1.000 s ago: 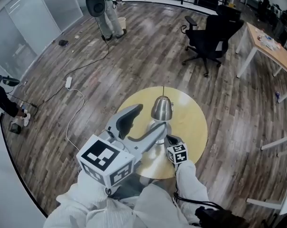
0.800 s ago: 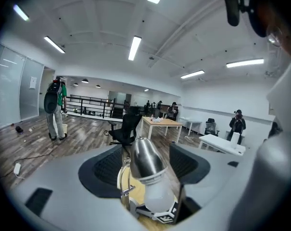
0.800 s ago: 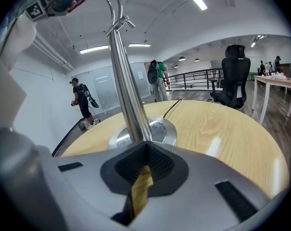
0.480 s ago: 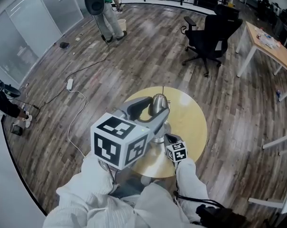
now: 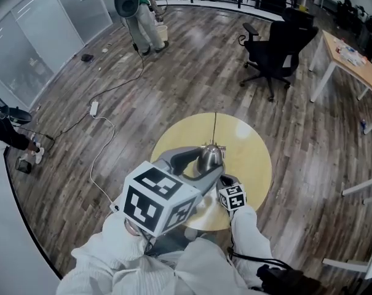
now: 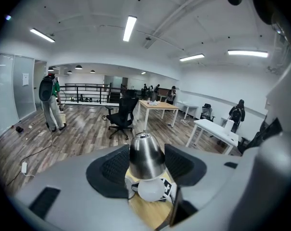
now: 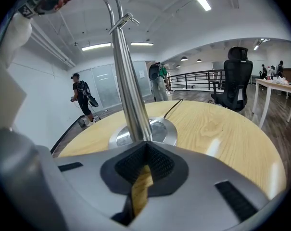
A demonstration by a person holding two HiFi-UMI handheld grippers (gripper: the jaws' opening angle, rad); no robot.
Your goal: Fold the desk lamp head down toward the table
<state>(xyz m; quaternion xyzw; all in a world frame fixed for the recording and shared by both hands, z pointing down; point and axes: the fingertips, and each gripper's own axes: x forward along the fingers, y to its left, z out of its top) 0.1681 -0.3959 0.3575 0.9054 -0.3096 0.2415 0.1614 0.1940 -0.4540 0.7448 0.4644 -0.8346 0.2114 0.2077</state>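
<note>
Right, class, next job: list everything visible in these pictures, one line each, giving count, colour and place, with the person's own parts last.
round table: one, yellow wood, mid-floor.
desk lamp: one, silver, on the table; lamp head, lamp pole, lamp base.
lamp cable: one, dark, table's far side.
office chair: one, black, beyond the table.
desk: one, wood top, far right.
power strip: one, white, floor, left.
bystanders: at least two; one in green by the railing, one in black at left edge.
left gripper: grey, jaws just closed in, pads on the lamp head.
right gripper: grey, shut on the lamp pole above its base.
</note>
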